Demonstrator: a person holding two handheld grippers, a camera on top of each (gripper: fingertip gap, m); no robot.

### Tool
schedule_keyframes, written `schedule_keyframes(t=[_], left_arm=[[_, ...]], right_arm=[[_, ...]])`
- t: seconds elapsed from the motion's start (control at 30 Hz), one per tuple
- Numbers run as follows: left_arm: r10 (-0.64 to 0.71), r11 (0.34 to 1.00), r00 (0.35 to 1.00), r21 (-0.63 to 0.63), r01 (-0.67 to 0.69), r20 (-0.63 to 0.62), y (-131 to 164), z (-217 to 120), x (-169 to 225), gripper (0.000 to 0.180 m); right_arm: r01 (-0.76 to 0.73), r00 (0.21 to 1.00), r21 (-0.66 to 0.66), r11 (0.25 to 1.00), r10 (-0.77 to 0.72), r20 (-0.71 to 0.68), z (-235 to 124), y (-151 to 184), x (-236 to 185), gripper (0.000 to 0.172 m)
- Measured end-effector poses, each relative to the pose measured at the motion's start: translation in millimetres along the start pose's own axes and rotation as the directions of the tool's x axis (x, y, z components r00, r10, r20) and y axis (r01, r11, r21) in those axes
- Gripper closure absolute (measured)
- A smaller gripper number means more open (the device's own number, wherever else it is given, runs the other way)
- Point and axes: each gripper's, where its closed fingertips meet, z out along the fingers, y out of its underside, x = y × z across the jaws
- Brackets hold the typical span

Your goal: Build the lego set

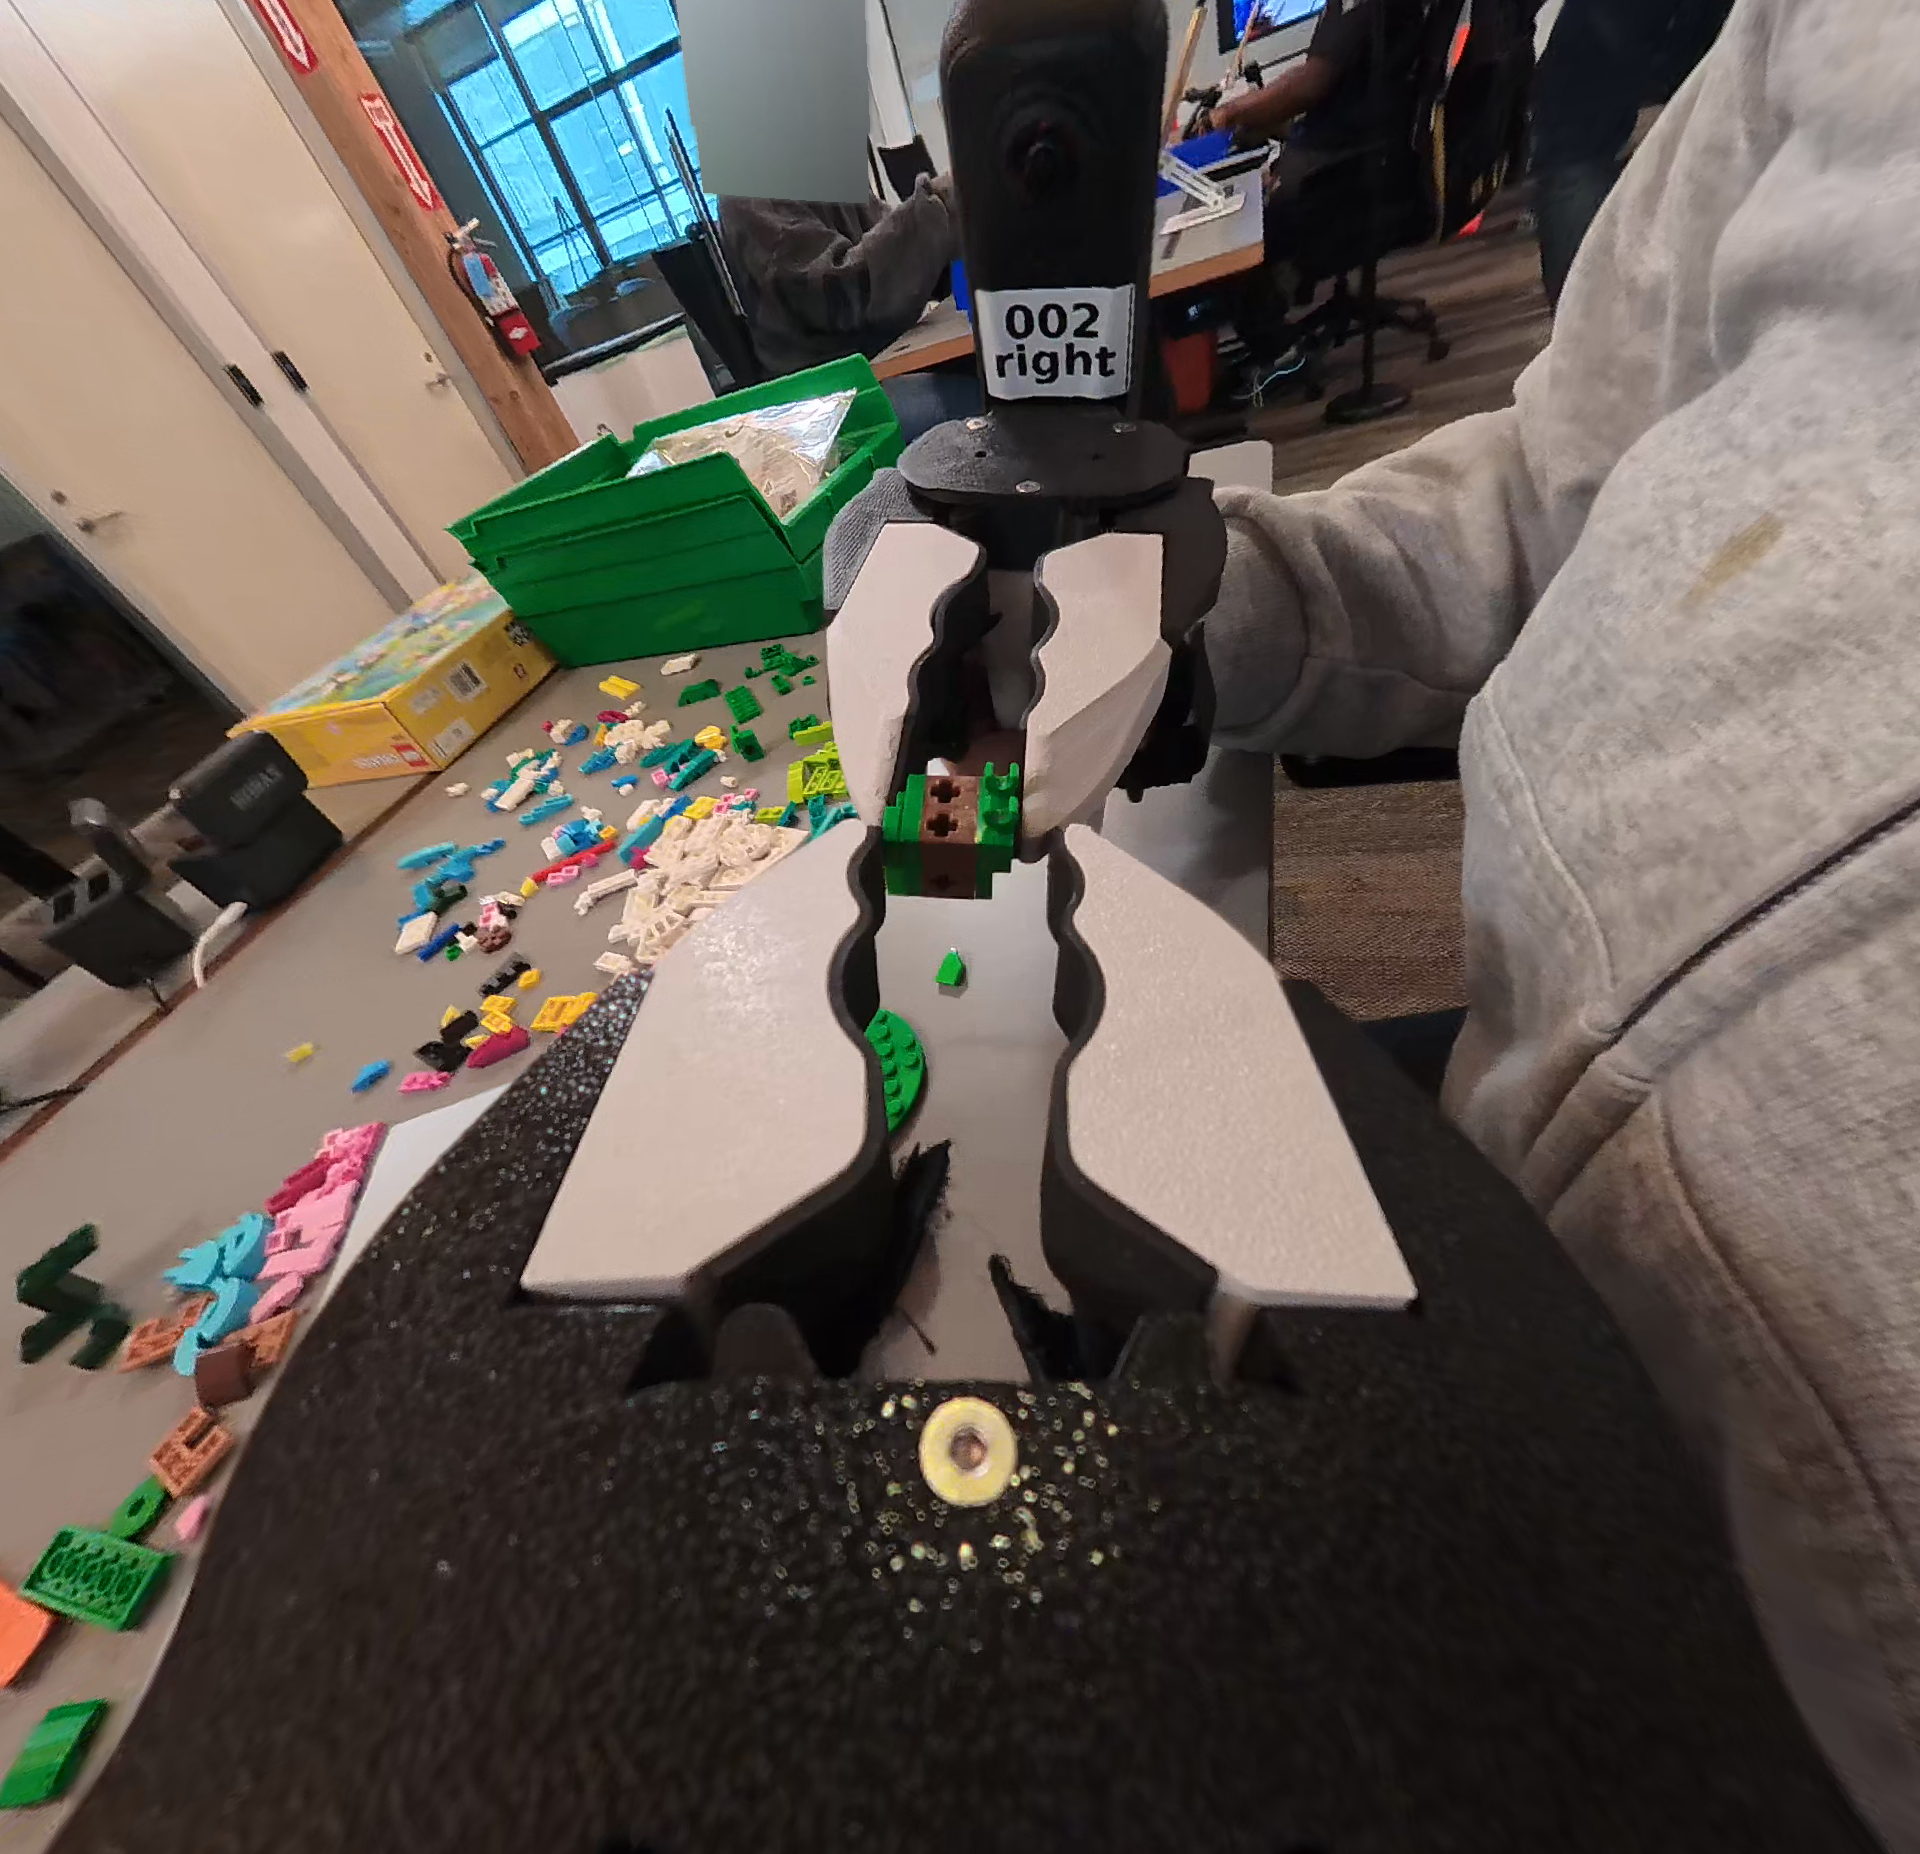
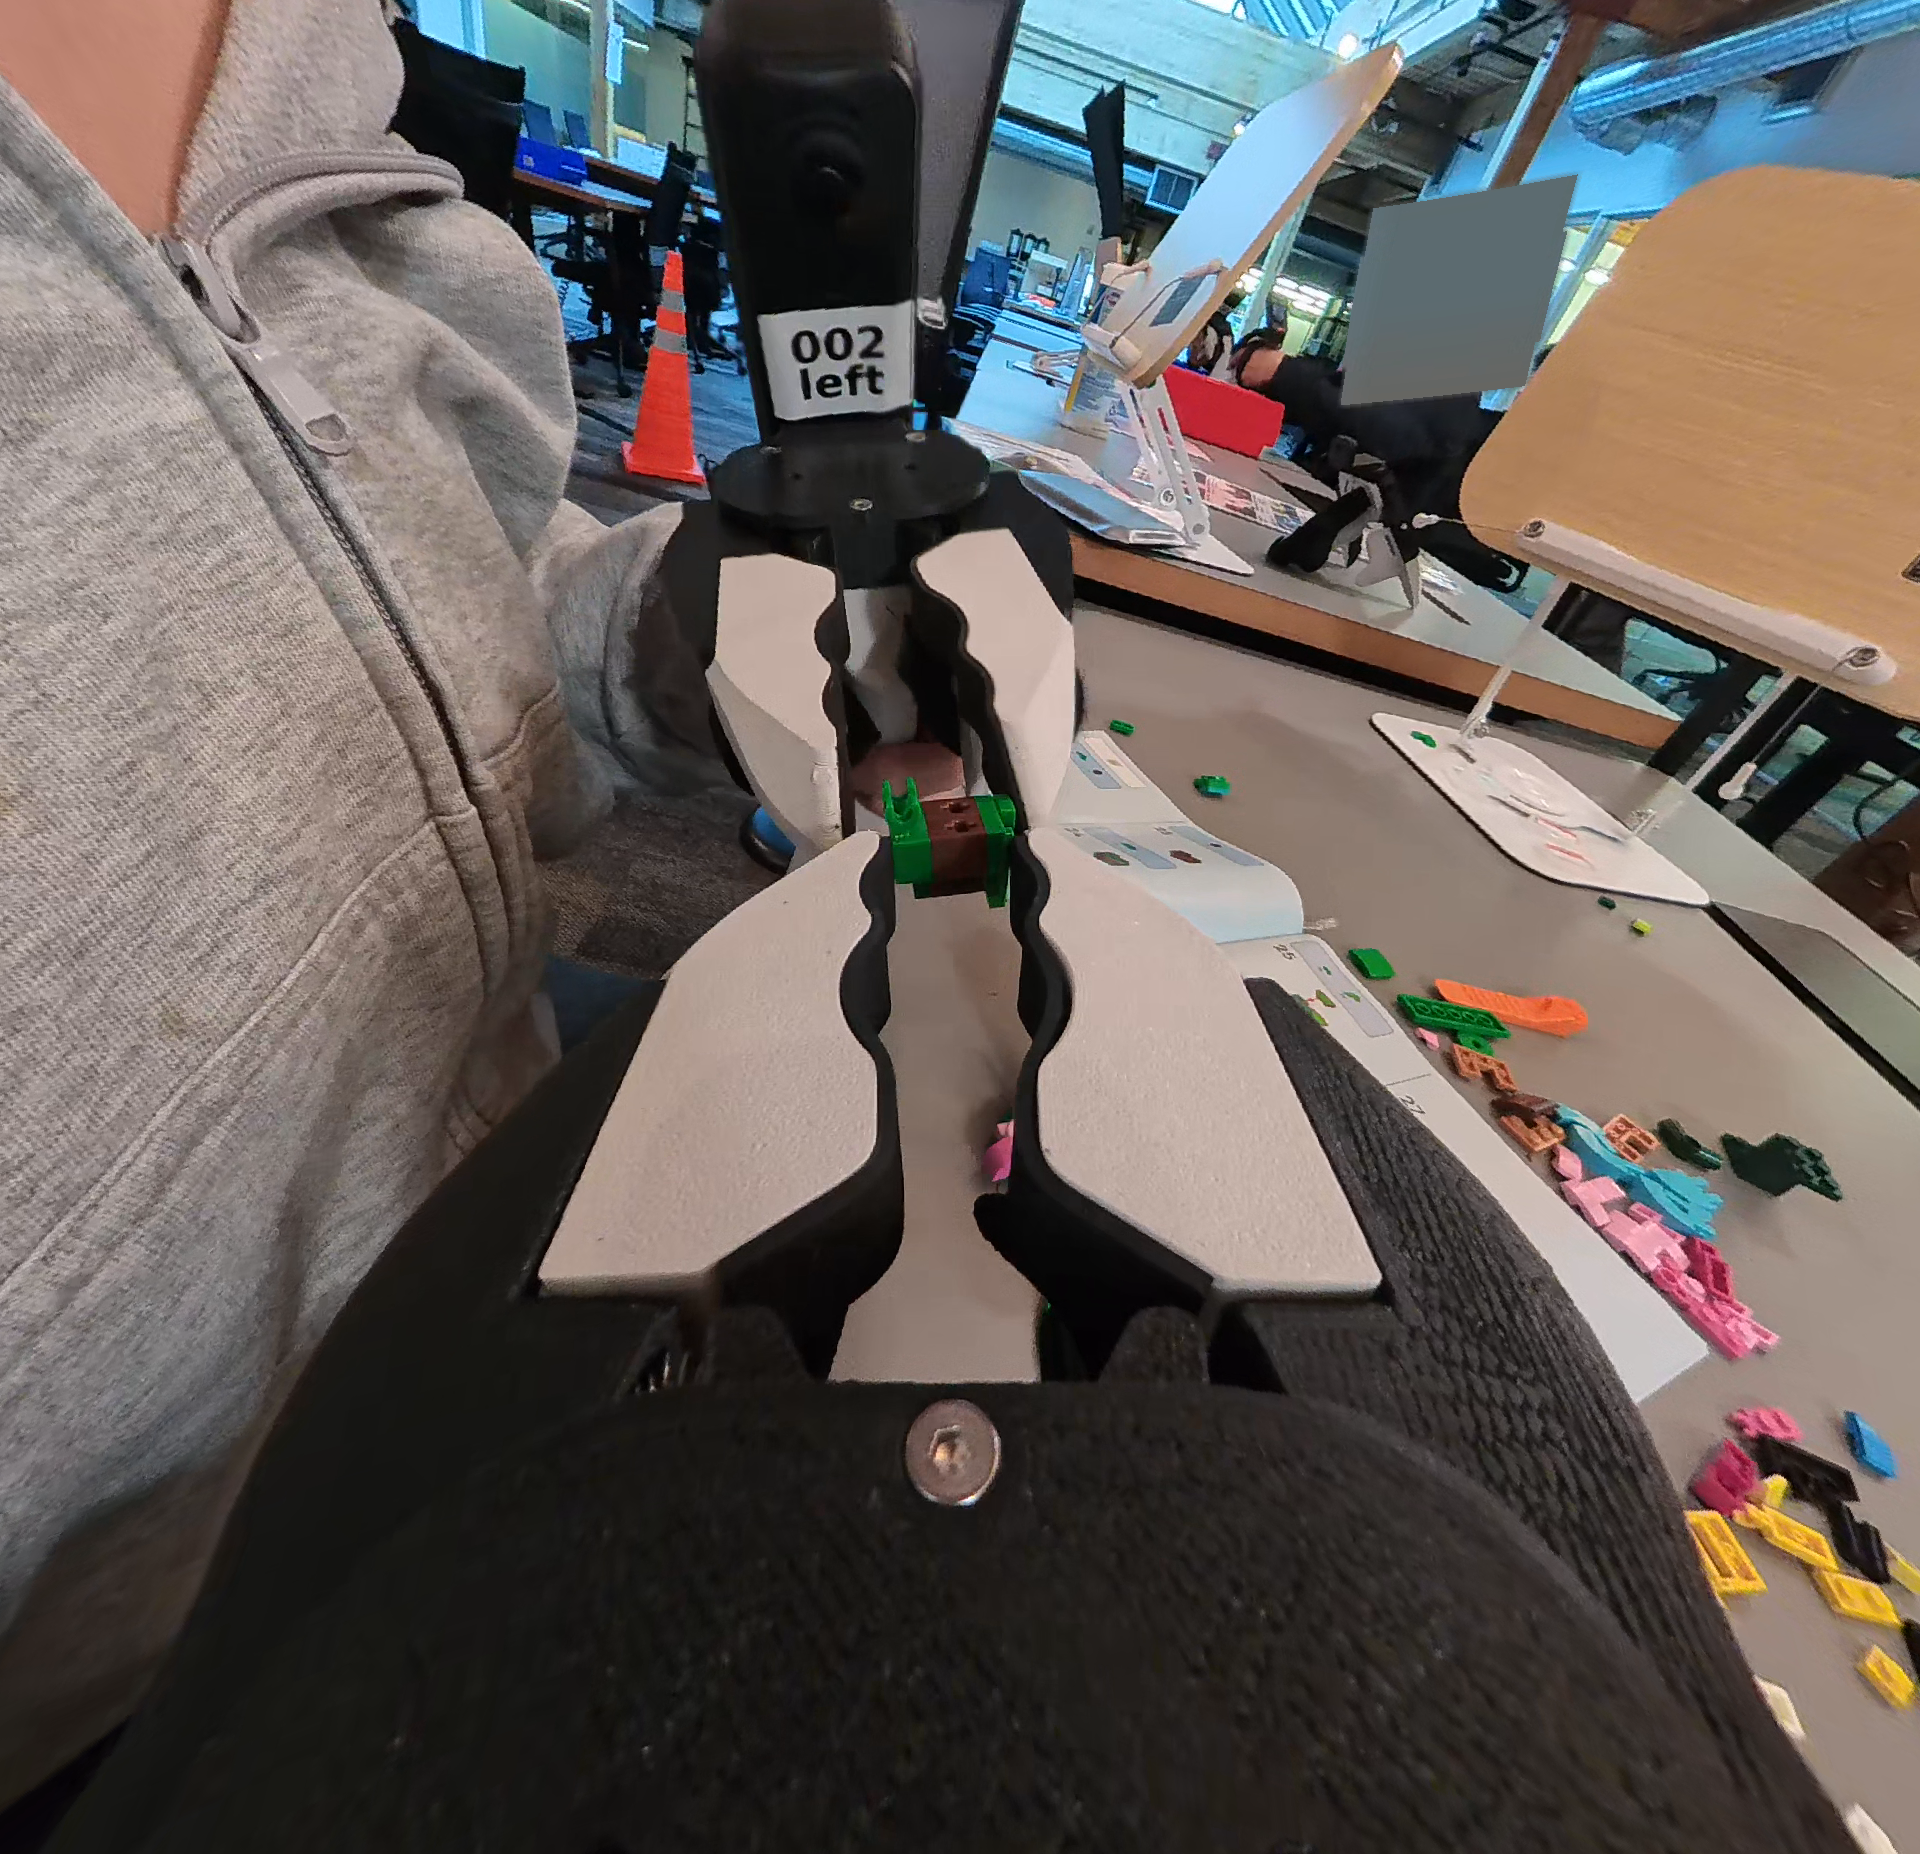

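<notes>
We see the right gripper (image 2: 951, 869) with its jaws pinching a small green and brown brick block (image 2: 956, 833), one pad on each green side; the left gripper (image 1: 961, 869) faces it tip to tip, its jaws spread wider than the block and standing on either side of it, with a slit showing at one pad; the block hangs in the air between the two grippers, above the grey table (image 1: 312, 973). Each gripper's black camera stalk bears a white label with black print (image 1: 1051, 341); a yellow printed box (image 1: 416, 692) lies flat at the table's far edge, and an open printed booklet (image 2: 1174, 859) lies under the grippers. Stacked green bins (image 1: 644, 578) stand beyond the box; the top one holds a silver foil bag (image 1: 748, 433). The block's green, brown and green layers run across from finger to finger; its brown face with cross-shaped holes looks upward, and a green clip on one side points up; we cannot tell its long axis. Loose bricks (image 1: 644, 848) in many colours are strewn over the table; a tiny green piece (image 1: 951, 970) and a round green plate (image 1: 899, 1066) lie below the left gripper.
</notes>
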Motion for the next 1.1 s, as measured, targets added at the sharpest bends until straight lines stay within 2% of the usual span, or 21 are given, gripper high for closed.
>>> schedule_keyframes(t=[0.27, 0.37, 0.4, 0.43, 0.47, 0.5, 0.57, 0.67, 0.73, 0.83, 0.9, 1.1], left_arm=[[0.039, 0.999, 0.999, -0.017, -0.04, -0.021, 2.2, -0.7, 1.5, 0.159], [-0.063, 0.998, 0.997, -0.002, 0.063, -0.038, -2.5, 0.7, 2.4, 0.158], [-0.124, 0.992, 0.991, 0.004, 0.125, -0.038, -2.8, 1.0, 0.1, 0.155], [-0.196, 0.98, 0.979, 0.014, 0.197, -0.054, -3.2, 0.9, -1.6, 0.144], [-0.278, 0.959, 0.957, 0.028, 0.281, -0.089, -4.4, 0.2, -2.6, 0.132], [-0.367, 0.925, 0.919, 0.052, 0.377, -0.143, -7.8, -1.8, -2.2, 0.128], [-0.529, 0.829, 0.81, 0.053, 0.557, -0.253, -11.8, -4.4, -2.3, 0.128], [-0.667, 0.702, 0.634, -0.046, 0.71, -0.391, -11.7, -2.1, 8.7, 0.129], [-0.715, 0.632, 0.53, -0.097, 0.769, -0.456, -13.1, -1.1, 15.5, 0.138], [-0.752, 0.538, 0.425, -0.096, 0.837, -0.504, -15.7, -1.1, 11.9, 0.156], [-0.755, 0.514, 0.394, -0.1, 0.852, -0.524, -15.8, -2.3, 11.8, 0.161], [-0.752, 0.533, 0.408, -0.112, 0.839, -0.518, -12.9, -2.4, 14.9, 0.162]], right_arm=[[-0.002, 1.0, -0.013, 1.0, 0.002, 0.029, -1.5, 1.9, -4.7, 0.153], [0.02, 0.999, 0.004, 1.0, -0.021, 0.026, -3.9, -0.5, -4.8, 0.152], [0.039, 0.999, 0.011, 0.999, -0.039, 0.011, -5.1, -2.1, -3.1, 0.152], [0.067, 0.998, 0.009, 0.998, -0.067, 0.006, -5.8, -2.6, -3.5, 0.152], [0.099, 0.995, -0.001, 0.995, -0.099, -0.002, -5.6, -2.4, -4.1, 0.152], [0.139, 0.99, -0.01, 0.99, -0.139, -0.012, -5.1, -2.5, -5.1, 0.152], [0.221, 0.975, -0.019, 0.975, -0.222, -0.032, -3.0, -4.0, -8.1, 0.152], [0.342, 0.936, -0.034, 0.939, -0.343, -0.076, -0.7, -8.2, -10.5, 0.152], [0.399, 0.911, -0.055, 0.915, -0.403, -0.088, 0.3, -9.4, -12.2, 0.152], [0.473, 0.871, -0.094, 0.876, -0.481, -0.098, 1.4, -8.7, -13.6, 0.152], [0.509, 0.848, -0.122, 0.852, -0.52, -0.1, 2.3, -6.8, -14.1, 0.152], [0.542, 0.825, -0.137, 0.829, -0.556, -0.105, 3.2, -5.9, -15.2, 0.152]])
